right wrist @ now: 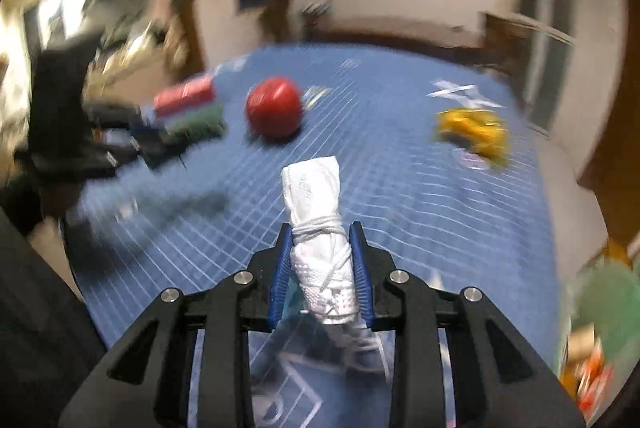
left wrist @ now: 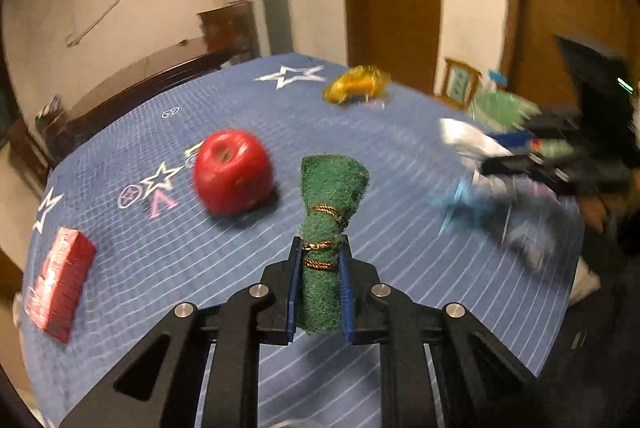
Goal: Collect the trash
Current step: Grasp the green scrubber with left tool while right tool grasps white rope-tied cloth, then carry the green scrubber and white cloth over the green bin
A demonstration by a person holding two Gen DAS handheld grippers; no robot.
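Observation:
My left gripper (left wrist: 320, 248) is shut on a rolled green scrub pad (left wrist: 330, 212) tied with brown cord, which sticks up past the blue pads above the blue cloth. My right gripper (right wrist: 323, 234) is shut on a rolled white cloth bundle (right wrist: 316, 212) bound with white string. In the left wrist view the right gripper (left wrist: 532, 152) appears blurred at the right with the white bundle (left wrist: 464, 138). The right wrist view shows the left gripper (right wrist: 152, 144) blurred at the left with the green roll (right wrist: 198, 122). A crumpled yellow wrapper (left wrist: 356, 82) (right wrist: 474, 128) lies farther back on the cloth.
A red apple (left wrist: 232, 170) (right wrist: 274, 106) and a red box (left wrist: 60, 280) (right wrist: 184, 96) sit on the blue star-patterned tablecloth (left wrist: 200, 268). A green object with orange bits (right wrist: 604, 312) shows blurred at the right edge. Dark wooden furniture (left wrist: 160, 76) stands behind the table.

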